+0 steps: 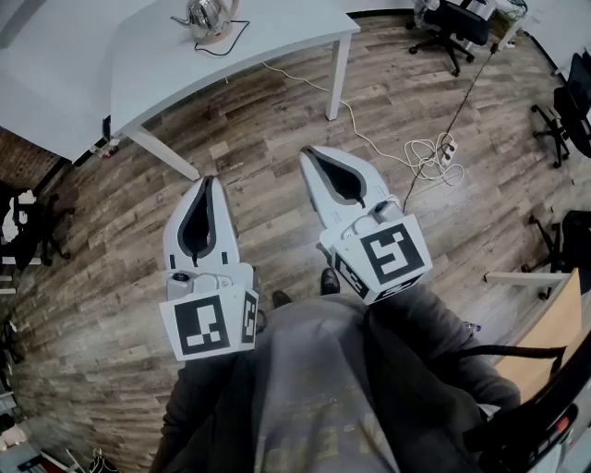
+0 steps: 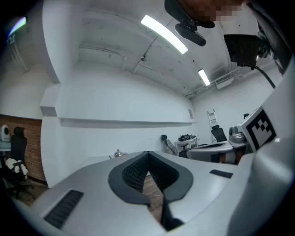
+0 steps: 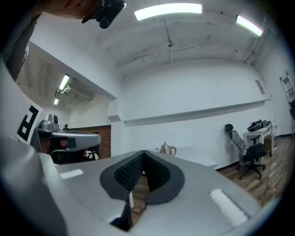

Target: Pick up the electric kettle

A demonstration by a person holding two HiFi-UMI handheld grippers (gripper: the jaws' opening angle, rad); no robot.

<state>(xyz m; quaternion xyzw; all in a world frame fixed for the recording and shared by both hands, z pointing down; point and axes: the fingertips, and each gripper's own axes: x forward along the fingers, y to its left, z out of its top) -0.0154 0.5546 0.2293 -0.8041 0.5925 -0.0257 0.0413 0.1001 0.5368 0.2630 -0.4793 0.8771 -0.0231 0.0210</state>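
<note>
The electric kettle [image 1: 205,16], shiny metal with a pale handle, stands on its base on the white table [image 1: 138,65] at the far side of the room. It shows small and distant in the left gripper view [image 2: 118,154] and in the right gripper view [image 3: 167,149]. My left gripper [image 1: 209,180] and right gripper [image 1: 307,152] are held side by side over the wooden floor, well short of the table. Both are shut with nothing between their jaws, pointing level toward the table [image 2: 147,153] [image 3: 144,152].
A white cable [image 1: 369,139] runs across the floor from the table to a power strip [image 1: 447,146]. Office chairs [image 1: 454,28] stand at the far right, another chair [image 1: 572,111] at the right edge. The table's leg [image 1: 338,78] stands ahead of the right gripper.
</note>
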